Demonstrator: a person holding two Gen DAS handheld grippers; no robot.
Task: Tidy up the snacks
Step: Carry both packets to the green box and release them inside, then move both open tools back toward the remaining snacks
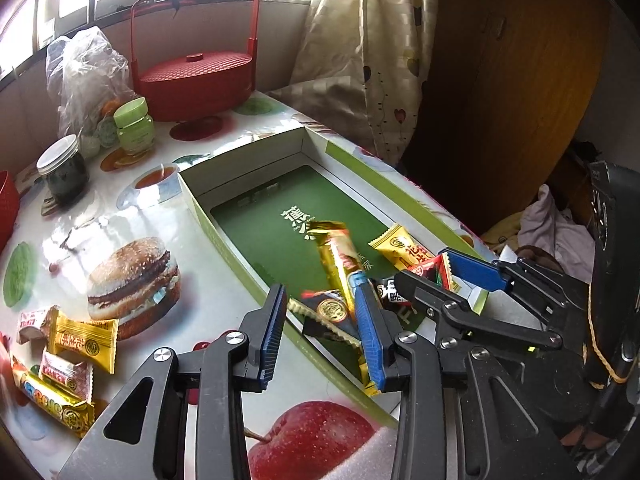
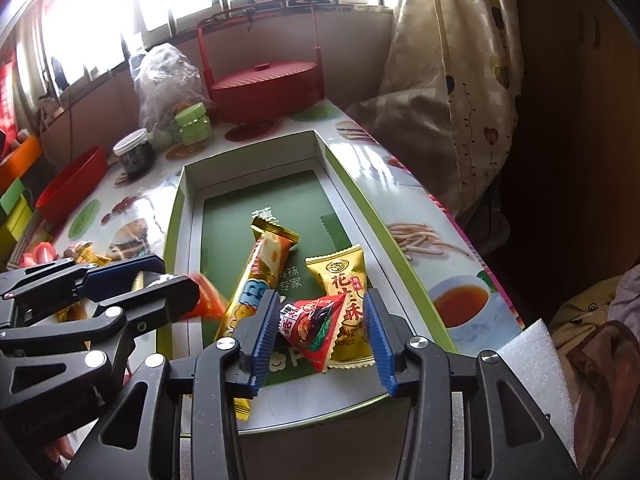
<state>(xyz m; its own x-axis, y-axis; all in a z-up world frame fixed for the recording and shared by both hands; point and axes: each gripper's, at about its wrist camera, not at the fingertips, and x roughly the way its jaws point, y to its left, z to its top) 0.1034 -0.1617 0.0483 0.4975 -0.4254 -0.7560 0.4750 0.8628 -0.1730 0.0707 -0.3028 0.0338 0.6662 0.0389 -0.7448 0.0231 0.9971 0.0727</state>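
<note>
Fingers of the right gripper (image 2: 322,336) stand apart around a red triangular snack (image 2: 316,326), pads clear of it. It lies in the green box (image 2: 176,216); the left gripper (image 1: 320,334) gapes over a dark packet (image 1: 326,312) there.

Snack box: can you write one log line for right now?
left gripper: open | right gripper: open over red triangle snack | green box: holds snacks
</note>
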